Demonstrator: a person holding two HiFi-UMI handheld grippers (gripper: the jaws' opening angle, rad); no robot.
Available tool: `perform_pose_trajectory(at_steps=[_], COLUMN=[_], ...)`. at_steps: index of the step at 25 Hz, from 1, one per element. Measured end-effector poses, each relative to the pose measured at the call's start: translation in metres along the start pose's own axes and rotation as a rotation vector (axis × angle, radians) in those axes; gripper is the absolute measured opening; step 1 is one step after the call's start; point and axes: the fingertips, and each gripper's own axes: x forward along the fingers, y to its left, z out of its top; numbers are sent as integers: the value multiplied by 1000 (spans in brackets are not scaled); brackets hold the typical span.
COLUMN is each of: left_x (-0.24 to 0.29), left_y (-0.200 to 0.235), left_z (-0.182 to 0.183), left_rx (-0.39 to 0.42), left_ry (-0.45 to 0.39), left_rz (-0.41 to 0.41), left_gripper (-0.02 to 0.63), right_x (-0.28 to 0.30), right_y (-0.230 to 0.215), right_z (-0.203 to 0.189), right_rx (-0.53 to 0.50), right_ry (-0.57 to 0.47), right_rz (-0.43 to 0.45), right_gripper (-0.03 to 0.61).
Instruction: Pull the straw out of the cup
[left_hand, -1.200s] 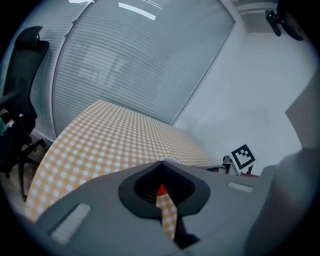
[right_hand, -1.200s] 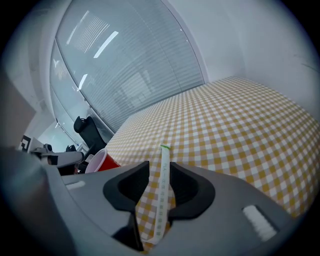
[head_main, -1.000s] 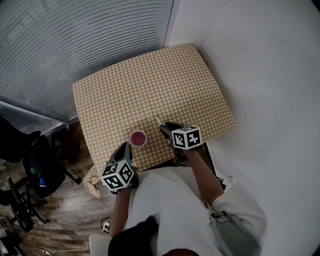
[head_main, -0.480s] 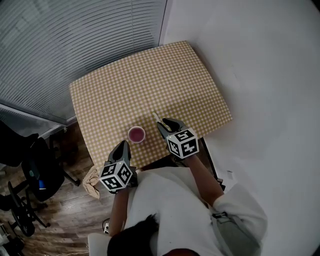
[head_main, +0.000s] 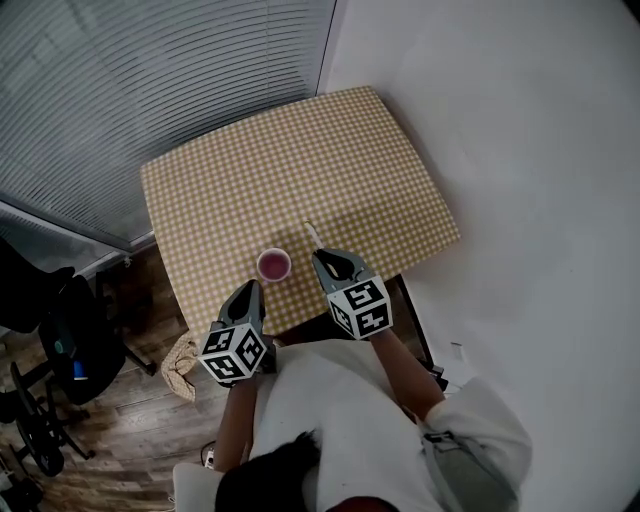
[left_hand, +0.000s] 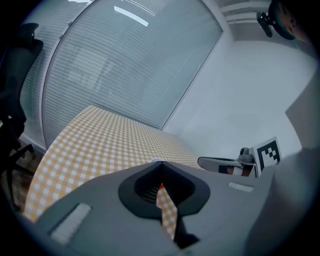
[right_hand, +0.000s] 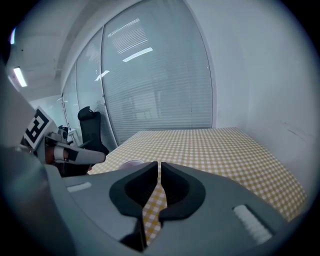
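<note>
1. Work surface: the table (head_main: 230, 180), covered in a yellow-and-white checked cloth, stood against the blinds (head_main: 150, 80) and a white wall.

2. Cup: the pink cup (head_main: 274, 265) stood upright near the table's near edge. Its rim also showed in the right gripper view (right_hand: 131, 163), just past the left jaw.

3. Straw: the straw (head_main: 311, 233) was outside the cup, at about 1 o'clock from it and apart from it. It appeared to lie on the cloth, with its near end just beyond the right gripper's tips. The head view did not show whether it touched them.

4. Right gripper (head_main: 321, 258): it was at 3 o'clock from the cup, pointing toward 11 o'clock. In its own view (right_hand: 159, 164) the jaws were closing, with only a narrow slit left between them. Checked cloth showed through the slit, and nothing was held.

5. Left gripper (head_main: 251, 289): it was at 7 o'clock from the cup and apart from it. In its own view (left_hand: 159, 163) the jaw tips met, closed on nothing. The right gripper (left_hand: 202, 162) showed at 3 o'clock in that view.

6. Surroundings: an office chair (head_main: 65, 335) stood on the floor at 9 o'clock from the left gripper.
</note>
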Motion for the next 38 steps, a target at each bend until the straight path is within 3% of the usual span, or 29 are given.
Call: perform_pose_trajectory(at_steps=[6,15,38], left_x=[-5,-9,-32], left_y=[1,-13,-30], left_z=[-1,-5,-27], left_rx=[9,97,163], left_ry=[-2,13,34], left_rz=[-16,-52,-88], left_gripper=[17,17,17], right_x=[-5,-17,-35], right_y=[13,39,74], right_z=[-5,-9,-28], right_rx=[-5,13,5], right_ry=[-17,-61,-69], right_rz=[-26,-33,-34], right_gripper=[9,6,6])
